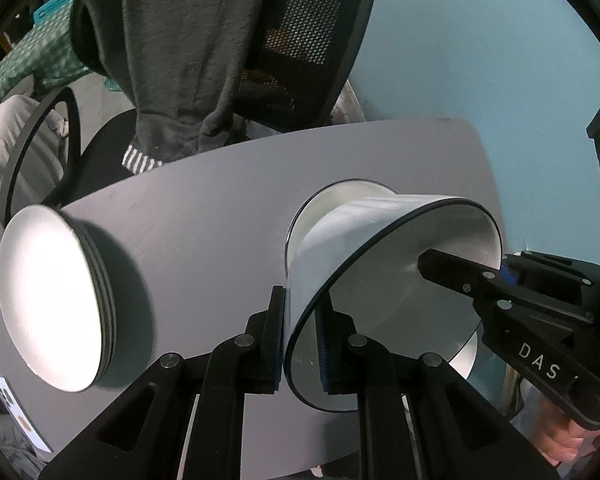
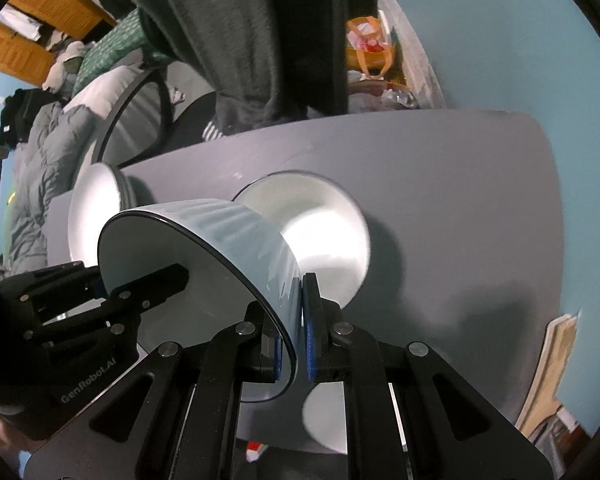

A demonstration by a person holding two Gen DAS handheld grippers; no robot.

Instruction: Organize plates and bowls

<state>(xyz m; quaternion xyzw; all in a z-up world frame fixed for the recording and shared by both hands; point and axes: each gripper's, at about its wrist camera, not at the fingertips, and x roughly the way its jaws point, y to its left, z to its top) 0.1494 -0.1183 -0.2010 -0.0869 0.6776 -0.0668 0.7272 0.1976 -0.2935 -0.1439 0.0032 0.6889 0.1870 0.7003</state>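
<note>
A pale blue ribbed bowl (image 1: 340,248) with a dark rim hangs tilted above the grey table (image 1: 204,208), held from both sides. My left gripper (image 1: 300,320) is shut on its near rim, one finger inside and one outside. My right gripper (image 1: 492,270) is shut on the opposite rim. The right wrist view shows the same bowl (image 2: 220,232), with my right gripper (image 2: 300,300) clamping its wall and my left gripper (image 2: 100,284) on the far rim. A second bowl (image 1: 340,200) (image 2: 320,232) sits on the table behind it. A stack of white plates (image 1: 48,300) (image 2: 100,192) stands to the left.
Part of another white dish (image 1: 466,356) (image 2: 326,420) shows under the held bowl at the table's near edge. An office chair draped with a dark garment (image 1: 180,60) stands behind the table. A card (image 1: 16,412) lies at the near left corner. Wooden boards (image 2: 552,380) lean at the right.
</note>
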